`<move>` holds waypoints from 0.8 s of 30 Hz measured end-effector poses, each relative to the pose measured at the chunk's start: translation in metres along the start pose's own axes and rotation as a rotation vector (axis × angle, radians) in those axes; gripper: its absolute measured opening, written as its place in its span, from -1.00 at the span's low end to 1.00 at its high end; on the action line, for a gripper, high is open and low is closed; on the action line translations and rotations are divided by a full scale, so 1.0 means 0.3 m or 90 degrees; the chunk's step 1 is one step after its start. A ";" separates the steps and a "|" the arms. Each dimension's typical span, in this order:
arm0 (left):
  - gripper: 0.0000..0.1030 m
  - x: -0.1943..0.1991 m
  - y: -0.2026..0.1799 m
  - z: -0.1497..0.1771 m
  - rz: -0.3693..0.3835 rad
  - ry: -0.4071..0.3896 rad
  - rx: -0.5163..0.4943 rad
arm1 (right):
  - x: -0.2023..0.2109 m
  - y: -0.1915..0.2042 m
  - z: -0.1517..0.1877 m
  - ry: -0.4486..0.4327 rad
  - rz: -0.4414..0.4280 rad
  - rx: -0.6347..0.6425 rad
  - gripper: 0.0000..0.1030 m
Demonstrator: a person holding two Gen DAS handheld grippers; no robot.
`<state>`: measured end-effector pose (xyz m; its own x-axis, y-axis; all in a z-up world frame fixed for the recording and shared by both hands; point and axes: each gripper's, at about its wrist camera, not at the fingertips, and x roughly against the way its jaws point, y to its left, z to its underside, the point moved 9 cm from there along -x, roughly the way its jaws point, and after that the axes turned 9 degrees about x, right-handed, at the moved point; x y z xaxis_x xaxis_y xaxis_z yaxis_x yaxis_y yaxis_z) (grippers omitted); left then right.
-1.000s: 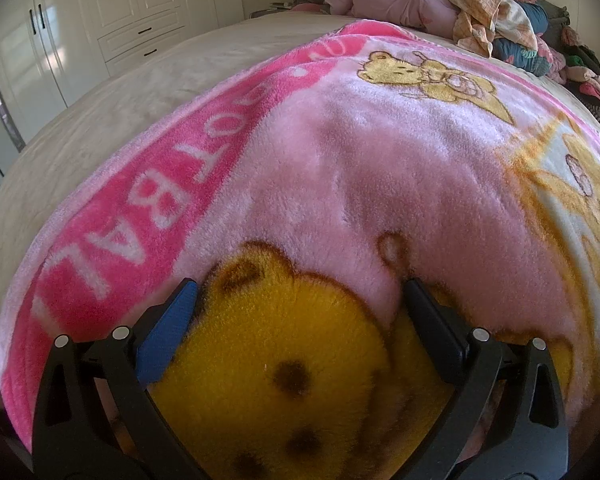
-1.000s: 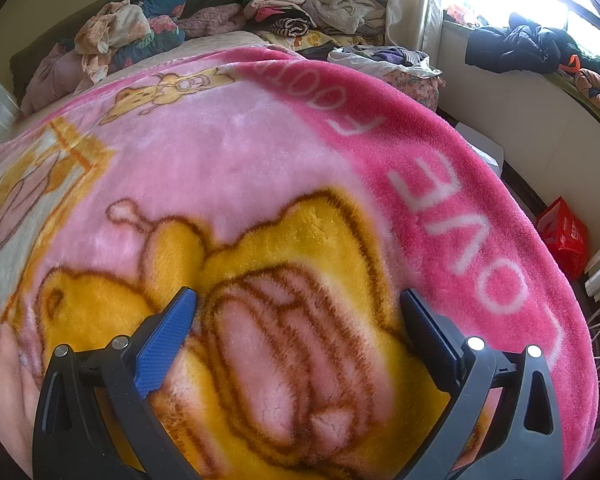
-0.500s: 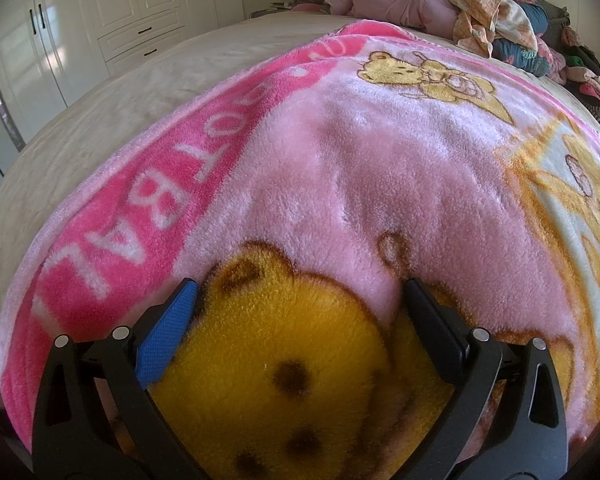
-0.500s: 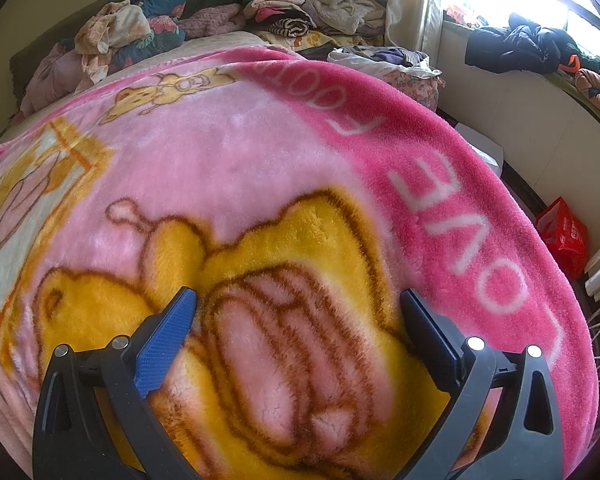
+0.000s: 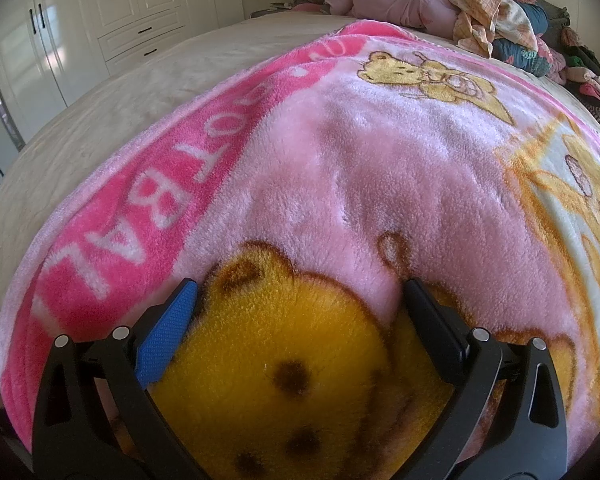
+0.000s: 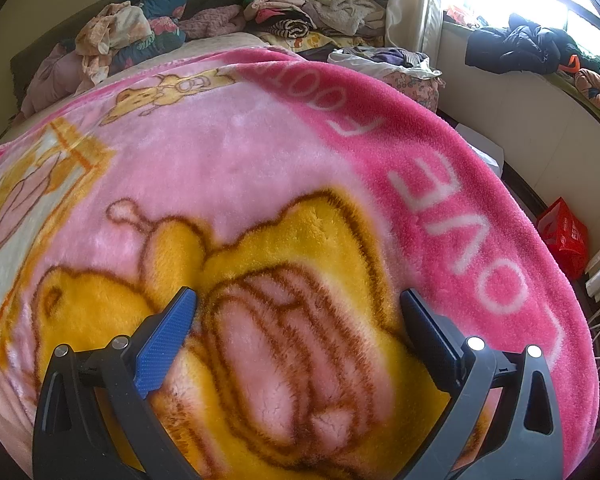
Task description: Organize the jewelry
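While both tools wait low over the bed, this is how the scene reads.

Left tongs [image 5: 298,300]: spread wide with nothing between them, hovering just above a fleece blanket [image 5: 360,168], over a yellow bear printed on it.

Right tongs [image 6: 298,300]: also spread wide and holding nothing, just above the same blanket, over a yellow and pink cartoon figure.

Bed [image 5: 160,80]: the pink blanket, with white lettering on a darker pink border, covers most of it; bare beige bedding shows to the left.

Jewelry: none can be seen in either view, nor any box or tray for it. Where it lies cannot be told.

Surroundings: a heap of clothes [image 6: 132,36] at the head of the bed, white wardrobes [image 5: 112,28] at left, a window ledge [image 6: 532,76] with dark garments at right, a red bag [image 6: 564,236] on the floor.

Step in hand: seemingly the very start, before anything is picked up.

Next move: likely calls for bringing the jewelry into view, then lowering one pair of tongs around a single piece.
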<state>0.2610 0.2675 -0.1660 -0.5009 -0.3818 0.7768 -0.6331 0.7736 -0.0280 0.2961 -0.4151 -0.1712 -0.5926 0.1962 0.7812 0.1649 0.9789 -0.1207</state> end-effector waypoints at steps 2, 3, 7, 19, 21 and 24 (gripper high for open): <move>0.80 0.002 0.000 0.000 0.000 0.000 0.000 | 0.000 0.000 0.000 0.000 0.000 0.000 0.90; 0.80 0.000 0.000 0.000 0.000 0.000 0.000 | 0.000 0.000 -0.001 0.000 0.000 0.000 0.90; 0.80 0.001 0.001 0.000 0.000 0.000 0.000 | -0.001 0.001 -0.003 0.000 0.000 0.000 0.90; 0.80 0.000 -0.002 -0.001 0.000 0.001 0.001 | -0.003 0.002 -0.006 0.000 -0.001 -0.001 0.90; 0.80 0.002 -0.002 0.000 0.000 0.002 0.001 | -0.004 0.006 -0.010 0.000 0.000 -0.001 0.90; 0.80 0.001 -0.003 0.000 0.000 0.001 0.001 | -0.004 0.004 -0.006 0.000 -0.001 -0.002 0.90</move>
<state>0.2614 0.2667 -0.1659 -0.4999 -0.3811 0.7777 -0.6343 0.7725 -0.0292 0.2985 -0.4143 -0.1711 -0.5925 0.1941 0.7818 0.1660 0.9791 -0.1174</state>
